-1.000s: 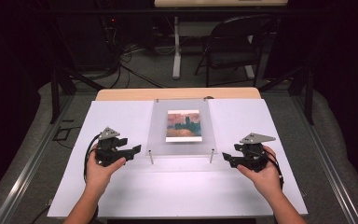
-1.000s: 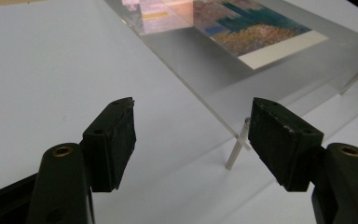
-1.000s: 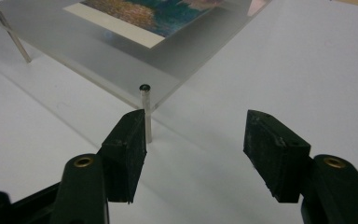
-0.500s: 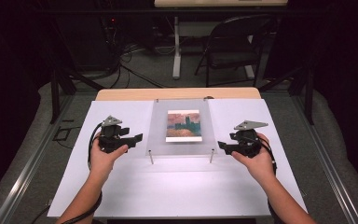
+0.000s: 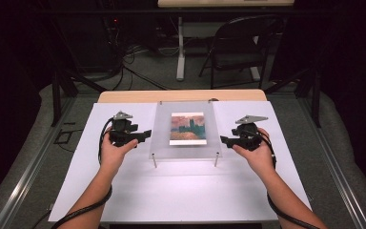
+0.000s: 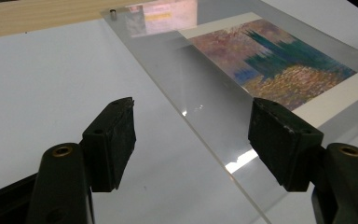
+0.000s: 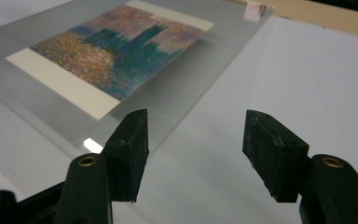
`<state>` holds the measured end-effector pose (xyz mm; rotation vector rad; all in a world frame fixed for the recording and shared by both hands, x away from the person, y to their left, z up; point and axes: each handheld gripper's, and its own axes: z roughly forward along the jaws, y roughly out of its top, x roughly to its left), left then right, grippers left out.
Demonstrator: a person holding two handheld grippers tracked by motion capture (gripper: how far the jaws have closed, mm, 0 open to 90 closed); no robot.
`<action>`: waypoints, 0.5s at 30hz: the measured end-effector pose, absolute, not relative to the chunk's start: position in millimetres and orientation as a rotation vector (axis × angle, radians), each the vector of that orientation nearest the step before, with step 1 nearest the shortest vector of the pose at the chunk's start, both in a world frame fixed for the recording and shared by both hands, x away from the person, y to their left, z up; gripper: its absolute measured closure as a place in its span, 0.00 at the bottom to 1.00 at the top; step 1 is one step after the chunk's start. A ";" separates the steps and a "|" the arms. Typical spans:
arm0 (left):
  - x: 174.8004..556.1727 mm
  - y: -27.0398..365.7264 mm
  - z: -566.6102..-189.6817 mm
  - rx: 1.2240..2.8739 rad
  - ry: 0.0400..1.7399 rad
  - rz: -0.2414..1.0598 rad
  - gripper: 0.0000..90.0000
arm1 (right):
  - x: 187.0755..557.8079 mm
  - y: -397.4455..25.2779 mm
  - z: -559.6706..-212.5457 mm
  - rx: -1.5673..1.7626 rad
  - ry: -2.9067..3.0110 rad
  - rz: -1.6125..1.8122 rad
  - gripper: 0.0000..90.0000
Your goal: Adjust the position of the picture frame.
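Clear acrylic frame [image 5: 186, 130] holding a painted print [image 5: 188, 128] lies mid-desk [image 5: 181, 191]. Left gripper [image 5: 143, 135] at its 9 o'clock edge, right gripper [image 5: 225, 140] at 3 o'clock; both jaws wide, holding nothing

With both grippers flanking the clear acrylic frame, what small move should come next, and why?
Probably ease both inward until each pair of fingers straddles a side edge of the clear acrylic panel holding the painted print. The left gripper and right gripper are open, level with the panel's sides, and their own views show its edges just ahead, ungrasped.
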<state>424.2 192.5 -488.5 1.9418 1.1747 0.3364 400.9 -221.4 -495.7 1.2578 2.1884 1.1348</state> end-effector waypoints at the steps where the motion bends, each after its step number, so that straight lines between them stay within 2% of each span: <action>1: 426.2 191.8 -487.9 1.943 1.173 0.338 0.35 | 402.9 -220.6 -495.0 1.244 2.180 1.137 0.44; 15: 447.7 175.5 -480.5 1.937 1.164 0.323 0.35 | 428.6 -212.6 -489.3 1.255 2.173 1.122 0.45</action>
